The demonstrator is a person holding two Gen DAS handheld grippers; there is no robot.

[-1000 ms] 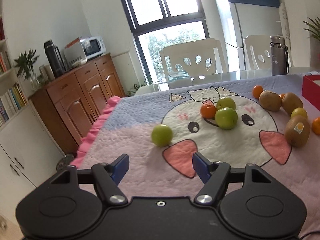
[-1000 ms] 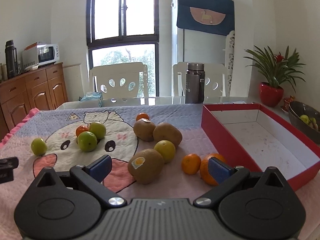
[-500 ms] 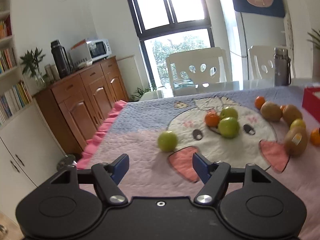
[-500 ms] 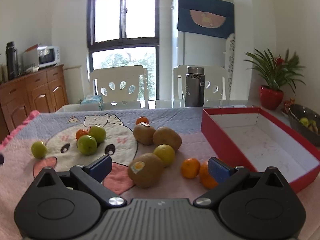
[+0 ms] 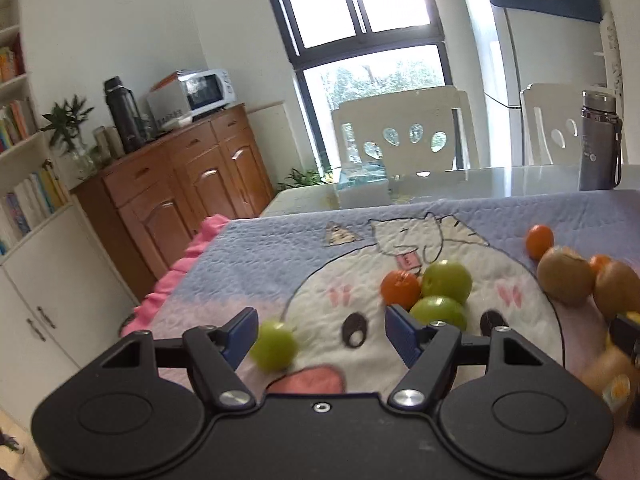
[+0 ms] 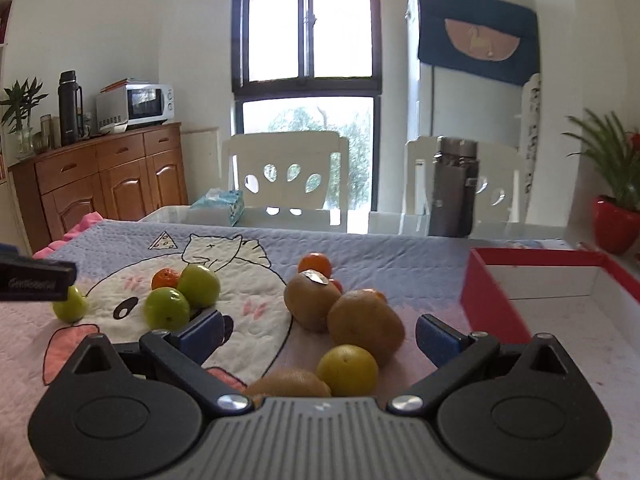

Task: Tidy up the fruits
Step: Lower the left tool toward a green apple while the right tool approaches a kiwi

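My left gripper [image 5: 320, 330] is open, with a lone green fruit [image 5: 274, 344] lying on the quilt between its fingers, close to the left finger [image 5: 240, 330]. Beyond it lie two green fruits [image 5: 446, 282] and an orange [image 5: 400, 288]. My right gripper [image 6: 318, 332] is open over a yellow fruit [image 6: 347, 369] and brown kiwis [image 6: 365, 326]; another kiwi [image 6: 288, 386] sits right under it. An open red box [image 6: 492, 304] stands to its right. The left gripper's finger shows at the left edge of the right wrist view [image 6: 36, 280].
A cartoon-print quilt [image 6: 256, 248] covers the table. More kiwis [image 5: 564, 280] and small oranges [image 6: 315, 264] lie mid-table. A grey flask [image 6: 454, 188], a tissue box [image 6: 218, 207], white chairs [image 6: 286, 176] and a red potted plant [image 6: 614, 224] stand behind.
Both grippers have moved forward and down toward the fruit. The lone green fruit now lies between the left fingers; the yellow fruit and kiwis lie between the right fingers.
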